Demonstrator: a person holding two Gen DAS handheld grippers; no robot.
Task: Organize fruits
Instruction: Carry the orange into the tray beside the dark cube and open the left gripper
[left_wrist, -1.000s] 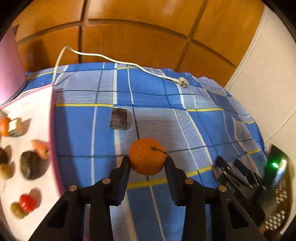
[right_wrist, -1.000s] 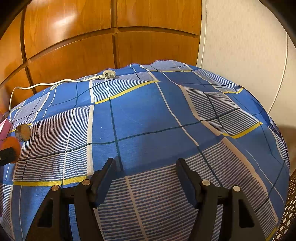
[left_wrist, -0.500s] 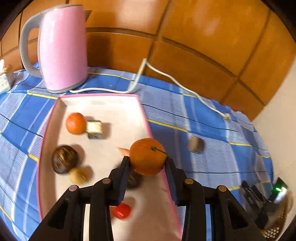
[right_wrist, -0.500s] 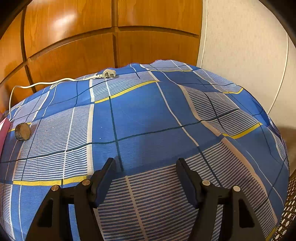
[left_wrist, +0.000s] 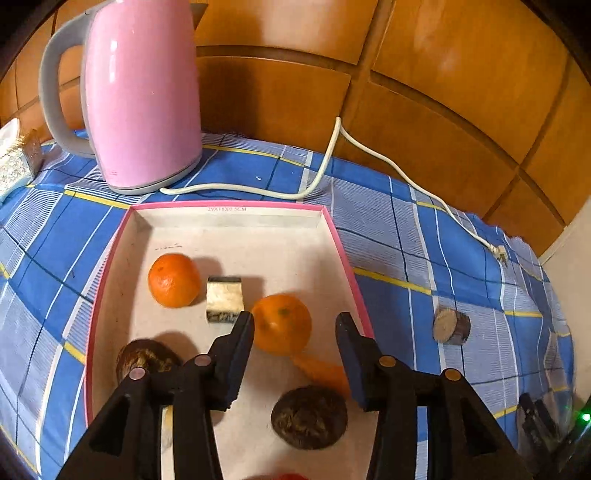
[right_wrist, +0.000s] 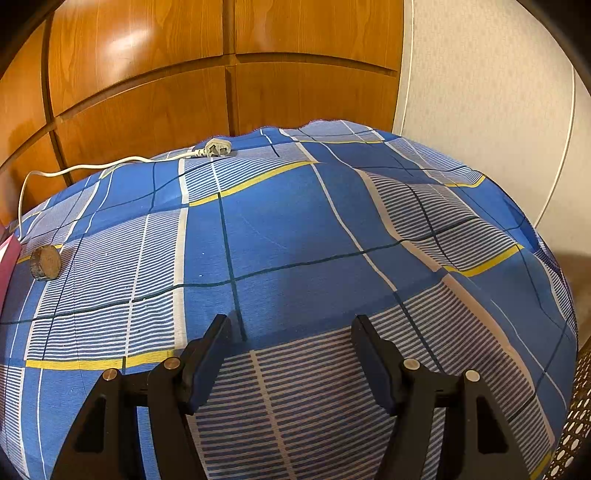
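Your left gripper (left_wrist: 294, 326) hangs over the pink-rimmed tray (left_wrist: 343, 254) with its jaws spread apart, and the tangerine (left_wrist: 281, 322) sits loose on the tray floor between them, close to the left finger and clear of the right one. It is round, so no long axis shows; a small greenish stem mark faces up and slightly toward the far wall. Your own fingers hide part of the tray: the dark brown fruit (left_wrist: 146, 356) at the left is half covered, the orange carrot-like piece (left_wrist: 319, 369) runs under the right finger, and a red item at the bottom edge is cut off so that you cannot identify it. A second tangerine (left_wrist: 173, 280) lies farther back with a small pale-and-dark block (left_wrist: 224, 300) just beside it, and another dark brown fruit (left_wrist: 309, 417) lies near you. Outside the tray, a small log slice (left_wrist: 451, 326) rests on the blue checked cloth (left_wrist: 406, 236), behind which stand the pink kettle (left_wrist: 142, 92) and its white cord (left_wrist: 328, 162). Your right gripper (right_wrist: 291, 354) has its jaws open over bare cloth, holding nothing.
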